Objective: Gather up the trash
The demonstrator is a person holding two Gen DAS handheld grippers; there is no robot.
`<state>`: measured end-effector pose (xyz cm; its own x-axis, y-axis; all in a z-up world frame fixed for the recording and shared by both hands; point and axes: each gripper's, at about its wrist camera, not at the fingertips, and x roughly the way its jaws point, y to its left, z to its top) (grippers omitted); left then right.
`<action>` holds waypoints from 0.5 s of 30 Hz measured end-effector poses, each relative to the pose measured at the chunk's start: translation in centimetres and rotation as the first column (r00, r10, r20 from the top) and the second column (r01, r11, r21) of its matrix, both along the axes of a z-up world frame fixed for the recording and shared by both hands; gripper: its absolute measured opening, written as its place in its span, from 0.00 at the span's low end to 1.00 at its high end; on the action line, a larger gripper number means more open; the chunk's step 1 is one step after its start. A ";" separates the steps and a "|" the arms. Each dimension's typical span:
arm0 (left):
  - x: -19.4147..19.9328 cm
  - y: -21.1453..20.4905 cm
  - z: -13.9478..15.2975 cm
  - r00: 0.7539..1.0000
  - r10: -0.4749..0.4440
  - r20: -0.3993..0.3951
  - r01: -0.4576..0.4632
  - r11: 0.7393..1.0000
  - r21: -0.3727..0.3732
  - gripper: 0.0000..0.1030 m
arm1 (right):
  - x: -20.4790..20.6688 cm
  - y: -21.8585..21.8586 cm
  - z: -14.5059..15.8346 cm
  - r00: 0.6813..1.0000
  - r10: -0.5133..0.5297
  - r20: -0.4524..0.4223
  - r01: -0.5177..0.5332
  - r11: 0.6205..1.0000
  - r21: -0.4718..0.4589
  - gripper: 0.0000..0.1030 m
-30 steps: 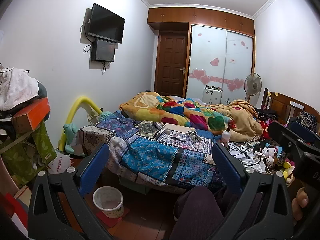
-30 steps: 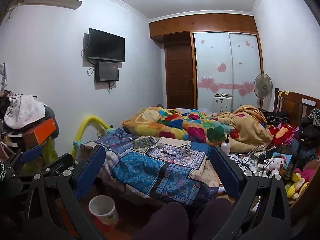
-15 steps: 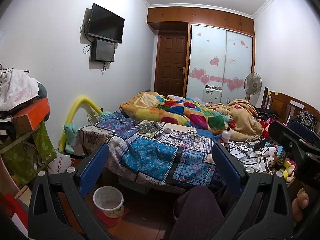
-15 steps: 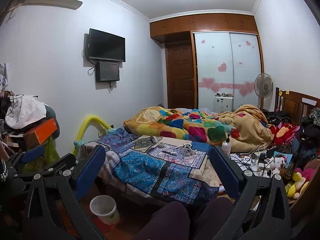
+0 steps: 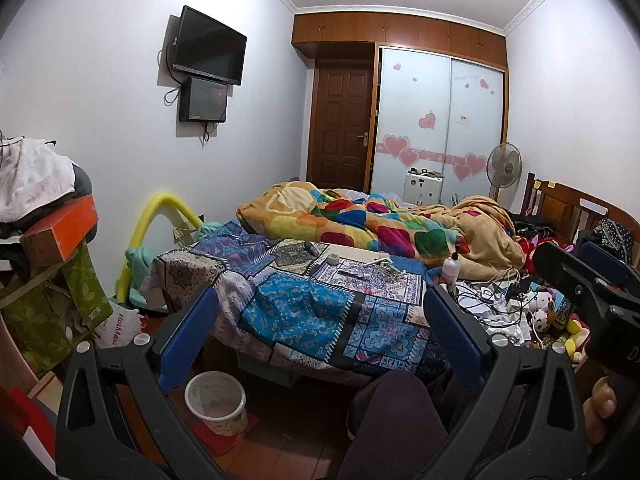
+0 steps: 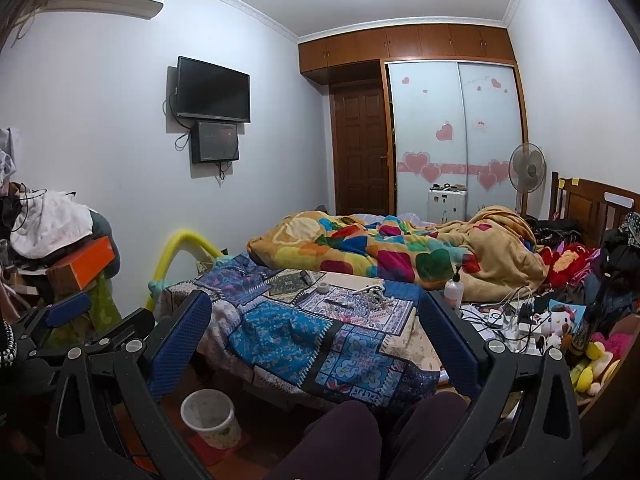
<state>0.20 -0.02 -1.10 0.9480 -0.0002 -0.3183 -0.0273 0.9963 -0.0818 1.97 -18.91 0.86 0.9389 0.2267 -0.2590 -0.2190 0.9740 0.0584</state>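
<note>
A cluttered bedroom: the bed with a patchwork cover fills the middle. Small scraps lie on that cover. A white bin stands on the floor below. Left gripper and right gripper fingers spread wide, empty.

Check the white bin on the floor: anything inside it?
The white bin stands upright on a red mat by the bed. The left wrist view shows only its smudged inner wall; no trash is visible, but the rim hides the bottom.
</note>
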 end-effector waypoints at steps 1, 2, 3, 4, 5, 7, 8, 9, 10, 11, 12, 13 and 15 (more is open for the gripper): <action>0.1 0.0 0.1 1.000 0.001 -0.002 -0.001 1.000 0.000 1.00 | 0.1 0.0 0.0 1.000 0.000 -0.002 0.000 1.000 -0.001 1.00; 0.2 -0.1 0.1 1.000 0.000 -0.003 0.000 1.000 -0.001 1.00 | 0.2 0.0 0.0 1.000 0.000 -0.004 0.000 1.000 -0.001 1.00; 0.3 -0.1 0.1 1.000 0.000 -0.003 0.000 1.000 -0.001 1.00 | 0.4 0.1 -0.1 1.000 0.001 -0.007 -0.001 1.000 -0.001 1.00; 0.3 -0.1 0.0 1.000 0.000 -0.003 0.000 1.000 -0.001 1.00 | 0.6 0.1 -0.1 1.000 0.002 -0.008 -0.002 1.000 -0.001 1.00; 0.2 -0.1 -0.1 1.000 0.001 -0.001 -0.001 1.000 0.001 1.00 | 0.8 0.0 -0.1 1.000 -0.001 -0.009 0.001 1.000 -0.002 1.00; 0.7 -0.1 0.0 1.000 0.001 -0.004 -0.001 1.000 0.003 1.00 | 1.5 -0.1 -0.1 1.000 -0.008 -0.006 0.008 1.000 -0.008 1.00; 1.0 -0.2 0.0 1.000 0.002 -0.005 -0.002 1.000 0.005 1.00 | 1.8 -0.2 -0.1 1.000 -0.011 -0.003 0.011 1.000 -0.012 1.00; 1.6 -0.3 0.2 1.000 0.003 -0.006 -0.003 1.000 0.006 1.00 | 2.1 -0.2 0.0 1.000 -0.015 0.000 0.015 1.000 -0.019 1.00; 2.1 -0.3 0.3 1.000 0.003 -0.006 -0.003 1.000 0.007 1.00 | 2.6 -0.3 0.0 1.000 -0.021 0.006 0.021 0.999 -0.026 1.00; 2.7 -0.4 0.4 1.000 0.004 -0.005 -0.004 1.000 0.008 1.00 | 2.9 -0.4 0.1 0.999 -0.030 0.014 0.031 0.999 -0.032 1.00; 3.3 -0.6 0.5 1.000 0.003 -0.005 -0.003 1.000 0.009 1.00 | 3.3 -0.6 0.2 0.999 -0.039 0.020 0.040 0.999 -0.035 1.00; 3.8 -0.8 0.6 1.000 -0.001 -0.005 0.001 1.000 0.009 1.00 | 3.6 -0.7 0.2 0.999 -0.045 0.024 0.045 0.998 -0.036 1.00; 5.1 -1.1 0.7 1.000 -0.010 -0.006 0.010 1.000 0.007 1.00 | 4.9 -1.0 0.4 0.998 -0.054 0.027 0.055 0.998 -0.041 1.00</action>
